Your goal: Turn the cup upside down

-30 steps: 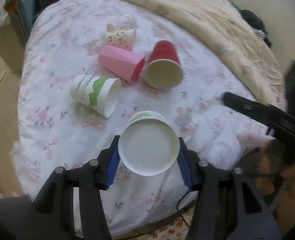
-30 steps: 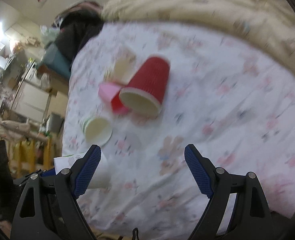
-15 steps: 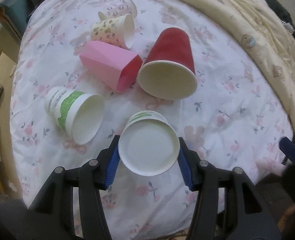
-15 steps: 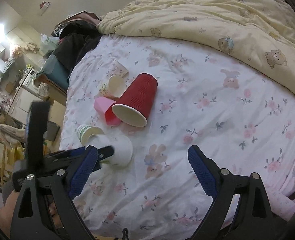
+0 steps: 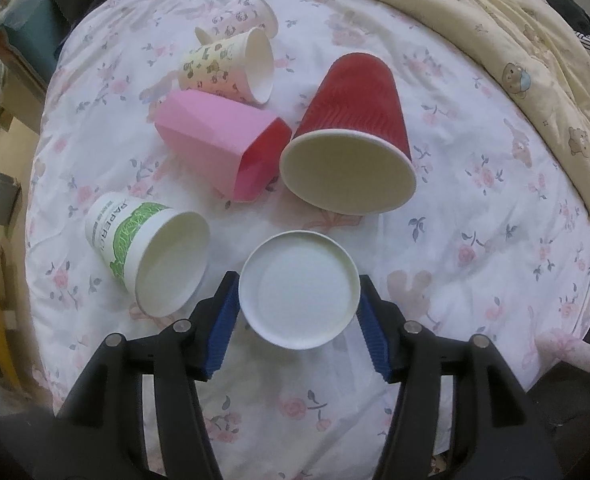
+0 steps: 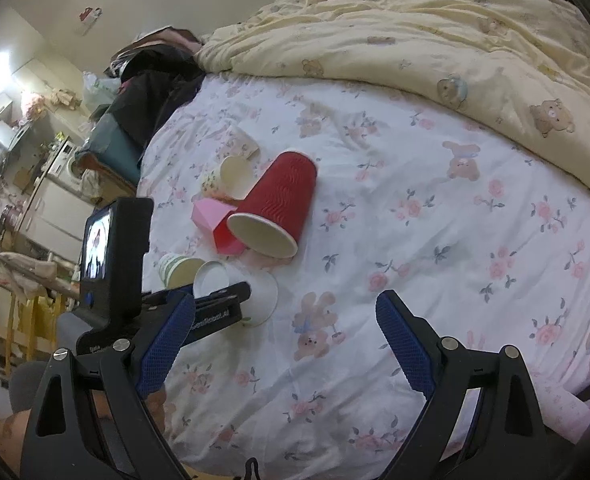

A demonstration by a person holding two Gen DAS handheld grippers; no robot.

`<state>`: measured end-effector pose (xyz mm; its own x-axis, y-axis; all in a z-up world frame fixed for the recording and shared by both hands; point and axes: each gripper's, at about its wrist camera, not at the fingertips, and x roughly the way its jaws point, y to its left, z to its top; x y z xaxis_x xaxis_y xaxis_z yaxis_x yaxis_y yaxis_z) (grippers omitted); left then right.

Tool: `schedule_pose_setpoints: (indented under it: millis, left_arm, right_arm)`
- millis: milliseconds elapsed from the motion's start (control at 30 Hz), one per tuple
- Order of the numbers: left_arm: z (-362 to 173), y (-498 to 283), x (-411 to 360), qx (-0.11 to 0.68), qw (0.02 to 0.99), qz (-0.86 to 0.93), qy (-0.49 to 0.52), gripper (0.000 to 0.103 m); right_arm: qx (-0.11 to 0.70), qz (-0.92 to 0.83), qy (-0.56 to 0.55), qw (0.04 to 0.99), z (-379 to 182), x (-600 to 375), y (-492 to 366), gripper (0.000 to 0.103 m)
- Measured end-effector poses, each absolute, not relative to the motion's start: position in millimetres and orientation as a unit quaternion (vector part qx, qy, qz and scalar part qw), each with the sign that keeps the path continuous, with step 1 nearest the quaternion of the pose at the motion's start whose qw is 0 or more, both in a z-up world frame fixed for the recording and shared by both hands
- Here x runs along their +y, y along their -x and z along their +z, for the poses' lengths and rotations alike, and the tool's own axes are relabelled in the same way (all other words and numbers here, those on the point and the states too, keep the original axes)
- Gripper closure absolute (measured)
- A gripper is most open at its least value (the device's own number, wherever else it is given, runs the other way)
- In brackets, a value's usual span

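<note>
Low centre of the frame, the left gripper (image 5: 299,312) clamps the small white paper cup (image 5: 299,289) base-up over the floral bedsheet (image 5: 475,216). The right gripper (image 6: 283,336) gapes empty. Next, I'd judge: lower and release.

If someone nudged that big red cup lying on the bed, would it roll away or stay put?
The red cup lies on its side, so it would probably roll, curving because it tapers. The soft floral sheet should slow it. It looks like ribbed paper, likely light. The pink cup close beside it may block it that way.
</note>
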<state>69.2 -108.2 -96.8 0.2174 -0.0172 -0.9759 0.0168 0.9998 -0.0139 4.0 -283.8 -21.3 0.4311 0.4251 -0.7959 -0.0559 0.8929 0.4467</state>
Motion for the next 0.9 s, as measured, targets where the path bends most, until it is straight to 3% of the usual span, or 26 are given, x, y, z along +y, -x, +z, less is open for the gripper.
schedule_pose_setpoints:
  millis: [100, 367, 567, 700, 900]
  left_arm:
    - [-93.2, -66.8, -109.2, 0.619, 0.786, -0.009, -0.007, 0.012]
    - [-69.3, -57.7, -101.3, 0.591, 0.807, -0.005, -0.007, 0.012]
    - [-19.3, -35.2, -81.1, 0.534, 0.846, -0.004, 0.005, 0.012]
    - [14.5, -9.0, -56.9, 0.486, 0.874, -0.002, 0.019, 0.000]
    - [27.5, 41.1, -25.3, 0.434, 0.900, 0.010, 0.033, 0.000]
  right_arm:
    - [0.510, 0.153, -0.184, 0.826, -19.9, -283.3, -2.8, 0.009]
    - [0.509, 0.151, -0.164, 0.831, -19.1, -278.0, -2.1, 0.009]
    - [0.510, 0.145, -0.148, 0.835, -20.0, -274.6, 2.4, 0.009]
    - [0.493, 0.128, -0.124, 0.851, -14.6, -271.8, 13.2, 0.009]
    - [0.447, 0.126, -0.125, 0.877, -3.5, -261.9, 41.2, 0.009]
